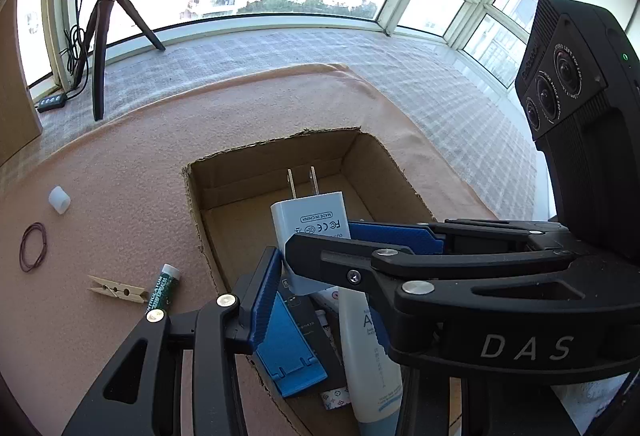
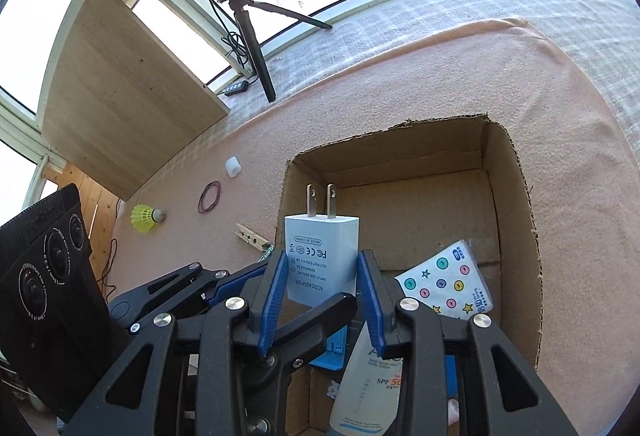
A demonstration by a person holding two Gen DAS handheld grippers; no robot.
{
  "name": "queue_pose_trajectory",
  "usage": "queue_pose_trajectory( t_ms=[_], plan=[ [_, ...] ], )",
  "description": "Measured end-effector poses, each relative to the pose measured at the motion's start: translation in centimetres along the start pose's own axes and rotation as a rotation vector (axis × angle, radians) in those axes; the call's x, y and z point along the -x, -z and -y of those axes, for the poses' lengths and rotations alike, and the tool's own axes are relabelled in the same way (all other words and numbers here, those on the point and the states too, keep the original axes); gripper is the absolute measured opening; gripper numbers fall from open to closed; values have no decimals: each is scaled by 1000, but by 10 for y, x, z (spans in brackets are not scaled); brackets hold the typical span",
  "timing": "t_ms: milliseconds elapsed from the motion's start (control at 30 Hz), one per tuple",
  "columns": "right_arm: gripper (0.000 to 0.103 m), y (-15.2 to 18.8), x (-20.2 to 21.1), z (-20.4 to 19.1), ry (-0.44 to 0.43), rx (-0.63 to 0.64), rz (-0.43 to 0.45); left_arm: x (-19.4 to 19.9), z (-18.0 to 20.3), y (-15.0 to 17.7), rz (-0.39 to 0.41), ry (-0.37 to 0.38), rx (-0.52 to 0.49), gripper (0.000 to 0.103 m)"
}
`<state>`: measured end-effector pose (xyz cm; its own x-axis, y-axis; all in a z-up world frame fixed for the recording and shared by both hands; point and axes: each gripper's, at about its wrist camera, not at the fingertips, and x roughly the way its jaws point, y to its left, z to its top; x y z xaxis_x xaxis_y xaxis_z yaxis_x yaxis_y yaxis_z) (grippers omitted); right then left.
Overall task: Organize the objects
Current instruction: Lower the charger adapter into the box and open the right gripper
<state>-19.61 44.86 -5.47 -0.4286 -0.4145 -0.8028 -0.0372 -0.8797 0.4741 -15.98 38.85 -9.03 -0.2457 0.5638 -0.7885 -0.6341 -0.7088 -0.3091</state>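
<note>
A white plug adapter (image 1: 308,224) (image 2: 322,256) hangs prongs-up over the open cardboard box (image 1: 224,171) (image 2: 400,139). My right gripper (image 2: 322,288) is shut on its two sides. From the left wrist view that gripper (image 1: 344,248) reaches in from the right. My left gripper (image 1: 320,276) holds the adapter's lower end. One blue pad (image 1: 272,276) lies against it. The other finger is hidden there but crosses the adapter's base in the right wrist view. Inside the box lie a blue stand (image 1: 288,352), a lotion tube (image 2: 372,388) and a dotted packet (image 2: 448,284).
On the pink cloth (image 1: 120,175) left of the box lie a clothespin (image 1: 116,290), a green tube (image 1: 162,290), a rubber band (image 1: 33,247), a white cap (image 1: 59,199) and a yellow shuttlecock (image 2: 146,215). A tripod (image 1: 100,47) stands by the window.
</note>
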Motion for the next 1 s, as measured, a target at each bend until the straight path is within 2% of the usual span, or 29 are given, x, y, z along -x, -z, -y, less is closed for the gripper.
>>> queue_pose_trajectory(
  t_ms=[333, 400, 433, 467, 567, 1000],
  plan=[
    [36, -7, -10, 10, 10, 0, -11, -18, -4, -7, -15, 3, -2, 46],
    [43, -8, -9, 11, 18, 2, -4, -17, -4, -8, -15, -7, 4, 62],
    [50, -8, -8, 10, 30, 2, 7, -17, -5, -8, -14, -10, 3, 64],
    [53, -8, -7, 10, 42, 4, 16, -16, -5, -8, -13, -14, 1, 64],
    [56, -7, -6, 10, 73, 3, 30, -14, -7, -7, -10, -20, 0, 64],
    [56, 0, 3, 9, 64, -38, 63, 8, -21, 3, -2, -36, 7, 64]
  ],
)
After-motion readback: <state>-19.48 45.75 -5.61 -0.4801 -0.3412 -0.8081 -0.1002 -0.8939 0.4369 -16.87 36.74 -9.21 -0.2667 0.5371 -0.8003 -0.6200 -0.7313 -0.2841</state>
